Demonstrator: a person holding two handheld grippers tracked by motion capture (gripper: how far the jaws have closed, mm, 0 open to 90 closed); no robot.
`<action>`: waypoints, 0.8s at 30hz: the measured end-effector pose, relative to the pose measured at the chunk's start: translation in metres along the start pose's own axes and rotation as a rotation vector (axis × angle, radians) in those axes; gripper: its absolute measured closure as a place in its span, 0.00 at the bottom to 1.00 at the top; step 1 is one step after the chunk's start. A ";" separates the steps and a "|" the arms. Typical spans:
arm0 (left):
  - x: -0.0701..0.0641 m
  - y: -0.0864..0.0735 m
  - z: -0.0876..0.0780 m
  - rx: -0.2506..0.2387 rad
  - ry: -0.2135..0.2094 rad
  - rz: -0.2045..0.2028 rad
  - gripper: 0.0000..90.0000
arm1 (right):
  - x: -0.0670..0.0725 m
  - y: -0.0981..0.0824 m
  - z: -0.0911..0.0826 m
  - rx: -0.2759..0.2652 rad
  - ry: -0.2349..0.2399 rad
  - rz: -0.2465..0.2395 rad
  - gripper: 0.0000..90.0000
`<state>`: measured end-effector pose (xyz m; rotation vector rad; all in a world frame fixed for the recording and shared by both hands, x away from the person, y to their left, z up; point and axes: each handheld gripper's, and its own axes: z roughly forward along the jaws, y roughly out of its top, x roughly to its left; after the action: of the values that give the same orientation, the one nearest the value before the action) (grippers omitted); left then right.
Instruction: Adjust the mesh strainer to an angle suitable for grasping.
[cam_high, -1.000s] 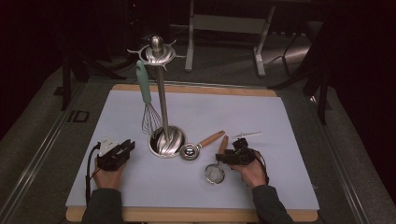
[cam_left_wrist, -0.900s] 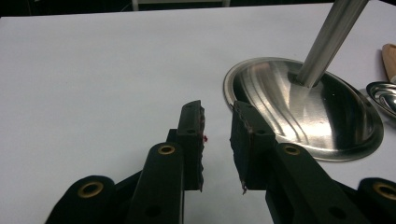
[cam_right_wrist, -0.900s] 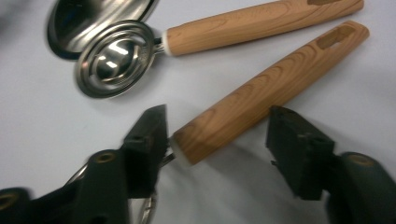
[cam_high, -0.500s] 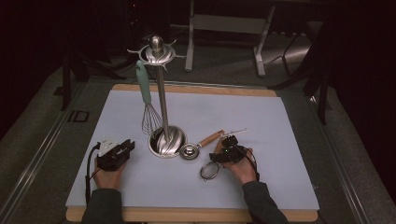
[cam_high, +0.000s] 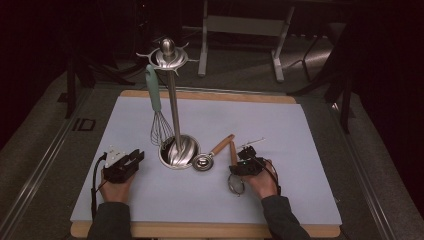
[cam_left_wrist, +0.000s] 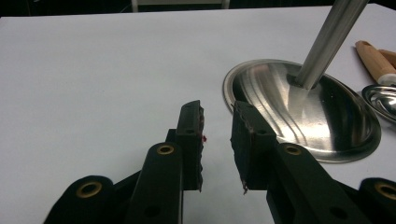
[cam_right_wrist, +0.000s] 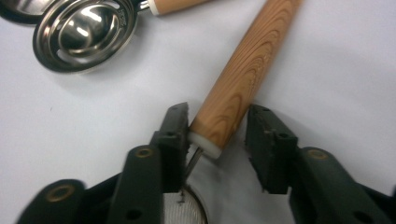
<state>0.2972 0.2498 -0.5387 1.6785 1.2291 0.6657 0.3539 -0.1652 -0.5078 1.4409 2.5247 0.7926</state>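
A small strainer (cam_high: 236, 185) with a wooden handle (cam_right_wrist: 243, 74) lies on the pale mat (cam_high: 300, 150). My right gripper (cam_high: 235, 169) straddles the near end of that handle. Its jaws have just been closing: in the right gripper view (cam_right_wrist: 218, 116) the left pad touches the handle, the right pad stands a little off it. A steel measuring spoon (cam_high: 202, 161) with a wooden handle lies just left of it, its bowl (cam_right_wrist: 79, 32) up. My left gripper (cam_high: 136, 157) rests open with nothing between its jaws (cam_left_wrist: 217, 135), beside the stand's round steel base (cam_left_wrist: 303, 112).
The tall steel utensil stand (cam_high: 172, 100) holds a whisk (cam_high: 160, 127) with a teal handle that hangs by its pole. A thin pale rod (cam_high: 252, 142) lies just beyond my right gripper. The mat lies on a wooden board; dark floor and a metal frame lie past the far edge.
My right gripper has slid left from beside the strainer onto its wooden handle, and its jaws have narrowed around it. The left hand has stayed put.
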 end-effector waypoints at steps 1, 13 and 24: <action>0.000 0.000 0.000 0.001 0.000 0.000 0.81 | -0.002 -0.001 -0.002 0.000 0.004 -0.005 0.69; 0.000 0.000 0.000 0.002 0.000 0.000 0.81 | -0.007 -0.004 -0.023 0.048 -0.059 -0.125 0.81; 0.000 0.000 0.000 0.003 0.001 -0.001 0.81 | -0.005 0.000 -0.023 0.032 0.104 -0.097 0.74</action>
<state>0.2976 0.2496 -0.5388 1.6794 1.2325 0.6647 0.3487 -0.1782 -0.4884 1.3071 2.6722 0.8350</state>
